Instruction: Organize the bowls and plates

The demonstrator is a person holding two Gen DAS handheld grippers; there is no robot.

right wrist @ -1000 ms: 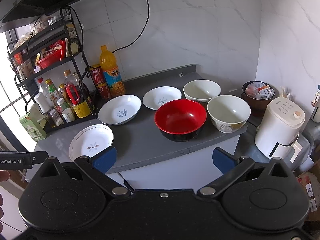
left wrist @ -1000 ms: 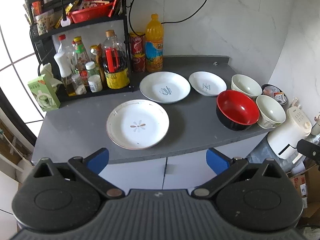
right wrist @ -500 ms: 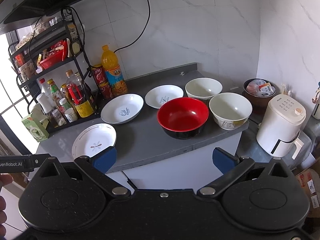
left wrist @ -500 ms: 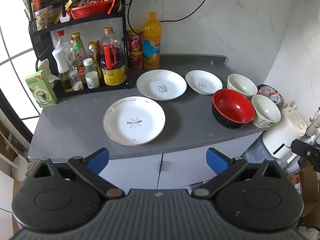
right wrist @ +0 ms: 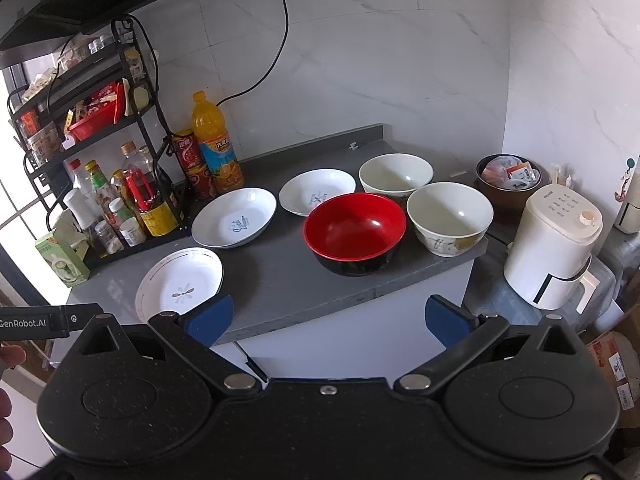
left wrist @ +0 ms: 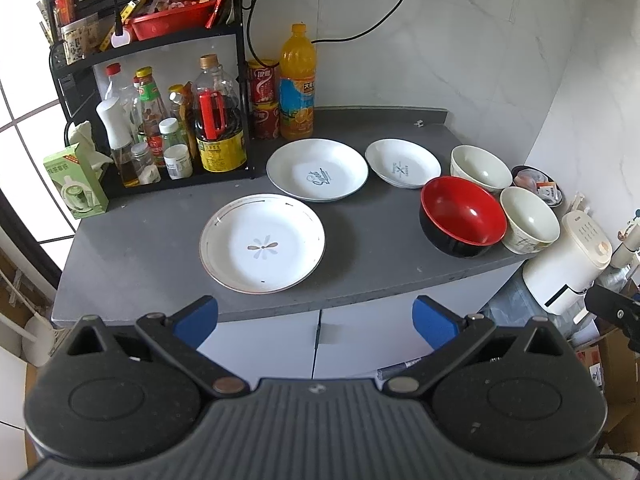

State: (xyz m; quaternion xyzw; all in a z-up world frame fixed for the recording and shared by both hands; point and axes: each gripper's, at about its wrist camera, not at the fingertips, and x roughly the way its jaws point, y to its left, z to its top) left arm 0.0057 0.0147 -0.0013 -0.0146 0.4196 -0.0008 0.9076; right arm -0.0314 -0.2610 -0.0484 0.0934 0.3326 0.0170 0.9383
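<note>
Dishes sit spread across the grey counter (left wrist: pixel 160 240), none stacked. Nearest the front edge lies a flower plate (left wrist: pixel 262 243), with a bigger plate (left wrist: pixel 317 170) behind it and a small plate (left wrist: pixel 403 163) to that one's right. Further right stands a red bowl (left wrist: pixel 462 216), just beside two white bowls: the far bowl (left wrist: pixel 481 168) toward the wall and the near bowl (left wrist: pixel 529 220) by the counter's corner. Both tools hang in front of the counter, short of its edge. The left gripper (left wrist: pixel 316 318) has its fingers spread wide with nothing between them, and so does the right gripper (right wrist: pixel 328 316). At the back left a rack (left wrist: pixel 240 80) holds bottles, with a juice bottle (left wrist: pixel 297 84) beside it.
</note>
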